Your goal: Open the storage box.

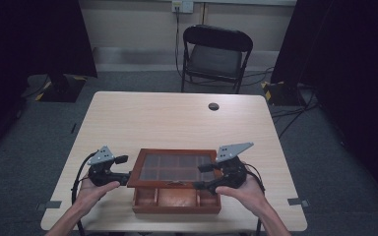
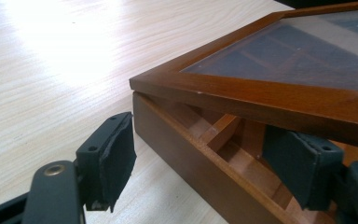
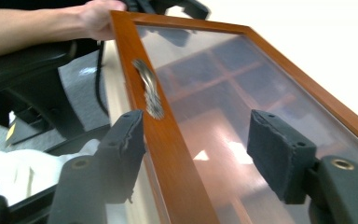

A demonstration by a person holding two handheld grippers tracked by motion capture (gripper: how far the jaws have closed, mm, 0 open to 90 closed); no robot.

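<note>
while the wooden box [image 1: 176, 200] sits at the near edge of the bench [image 1: 177, 118], its glass-paned lid [image 1: 173, 168] is partly raised, tilted up off the box w/ a gap at the front. box is divided into compartments, seen thru the pane and under the lid edge.

left claw [image 1: 126, 178] is at the box's left side, by the lid's front-left corner. in the left gripper view one pad [image 2: 114, 154] is outside the box wall over the bench, the other pad [image 2: 300, 165] is inside, under the lid edge; claw is released, jaws spread either side of the box wall, not pressing it. whether the inner pad touches the lid's underside: can't tell.

right claw [image 1: 203, 177] is at the lid's front-right part. in the right gripper view its pads straddle the lid's wooden frame [image 3: 168, 154]: one pad [image 3: 126, 144] just beside the frame's outer edge, the other pad [image 3: 279, 154] over the glass. released, not clamped. small metal handle [image 3: 150, 93] sits on the frame just beyond the claw. left hand [image 3: 95, 18] shows at the lid's far end.

folding chair [image 1: 216, 54] stands behind the bench.
</note>
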